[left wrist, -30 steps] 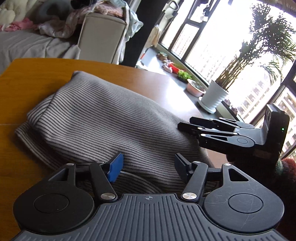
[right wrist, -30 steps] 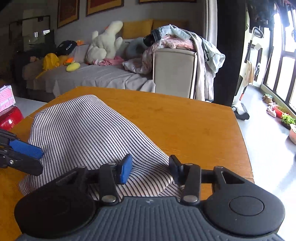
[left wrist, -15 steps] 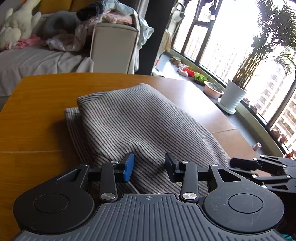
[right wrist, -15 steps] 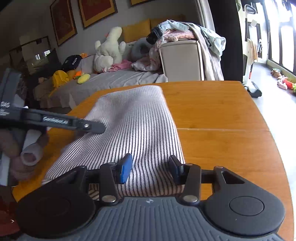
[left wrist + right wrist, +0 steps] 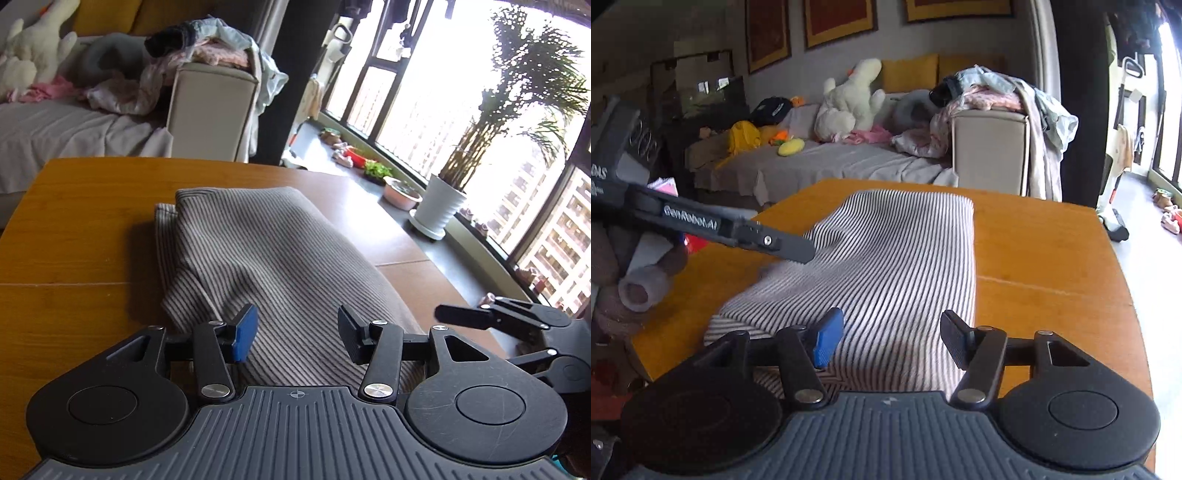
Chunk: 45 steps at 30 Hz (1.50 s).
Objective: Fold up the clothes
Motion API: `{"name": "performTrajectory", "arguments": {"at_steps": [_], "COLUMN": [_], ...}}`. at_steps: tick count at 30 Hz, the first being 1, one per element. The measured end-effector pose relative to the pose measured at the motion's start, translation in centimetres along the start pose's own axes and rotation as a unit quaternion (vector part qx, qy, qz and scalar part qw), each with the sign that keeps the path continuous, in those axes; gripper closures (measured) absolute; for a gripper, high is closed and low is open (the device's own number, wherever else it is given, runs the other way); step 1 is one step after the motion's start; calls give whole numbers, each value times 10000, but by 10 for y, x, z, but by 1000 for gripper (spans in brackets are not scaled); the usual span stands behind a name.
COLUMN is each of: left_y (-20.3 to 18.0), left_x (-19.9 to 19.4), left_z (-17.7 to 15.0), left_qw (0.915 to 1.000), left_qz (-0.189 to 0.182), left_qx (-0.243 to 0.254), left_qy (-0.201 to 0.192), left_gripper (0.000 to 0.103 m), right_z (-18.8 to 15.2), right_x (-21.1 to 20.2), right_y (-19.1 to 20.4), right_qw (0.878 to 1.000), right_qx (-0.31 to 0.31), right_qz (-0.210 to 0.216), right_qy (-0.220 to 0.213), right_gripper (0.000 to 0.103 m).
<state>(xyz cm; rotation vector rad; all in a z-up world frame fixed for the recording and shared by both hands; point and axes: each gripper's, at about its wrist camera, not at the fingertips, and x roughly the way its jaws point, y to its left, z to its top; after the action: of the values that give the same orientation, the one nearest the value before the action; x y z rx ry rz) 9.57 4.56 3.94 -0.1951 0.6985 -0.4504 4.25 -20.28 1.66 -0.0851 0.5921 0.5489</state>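
Note:
A grey-and-white striped garment (image 5: 266, 251) lies folded into a long bundle on the wooden table (image 5: 81, 229). My left gripper (image 5: 297, 332) hovers over its near end. The jaws are opening, with cloth below them and nothing pinched. In the right wrist view the same garment (image 5: 901, 258) runs away from my right gripper (image 5: 891, 339). Its jaws are also opening above the near hem and press on nothing. The right gripper's fingers (image 5: 461, 316) show side-on at the right of the left wrist view. The left gripper's fingers (image 5: 790, 248) reach over the garment's left side, held by a hand (image 5: 635, 288).
Beyond the table stand a grey sofa (image 5: 820, 162) with plush toys and a beige armchair (image 5: 990, 147) piled with clothes. A window ledge with a white potted plant (image 5: 439, 210) runs along the right. The table edge (image 5: 1126, 280) is close on the right.
Both grippers' jaws stand wider than half a second ago. Both views have swung, so the garment now lies lengthwise ahead. The left gripper has come closer in the right wrist view.

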Motion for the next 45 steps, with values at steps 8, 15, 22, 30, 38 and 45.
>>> {"name": "performTrajectory", "arguments": {"at_steps": [8,15,22,30,38,45], "left_y": [-8,3,16,15,14,12], "left_x": [12,-9,-42,-52,-53,-52], "left_z": [-32,-30,-30,-34,-36,-38], "left_qw": [9991,9999,9954,9947,9948,9954], "left_qz": [-100,16,885,967,959,896], "left_qx": [315,154,245,254,304,303], "left_qy": [262,29,-256,-225,-187,-169], "left_gripper": [50,44,24,20,14,12], "right_z": [-11,-26,13,-1,-2,-38], "right_x": [-7,-5,-35,10,-29,-24], "right_y": [-3,22,34,40,55,92], "right_qw": [9998,9915,9951,9943,9816,9414], "right_qx": [7,-1058,-953,-1030,-1882,-3354], "right_qz": [-82,-597,-170,50,272,182], "right_qy": [161,462,-201,259,175,313], "right_gripper": [38,37,57,48,31,23]}}
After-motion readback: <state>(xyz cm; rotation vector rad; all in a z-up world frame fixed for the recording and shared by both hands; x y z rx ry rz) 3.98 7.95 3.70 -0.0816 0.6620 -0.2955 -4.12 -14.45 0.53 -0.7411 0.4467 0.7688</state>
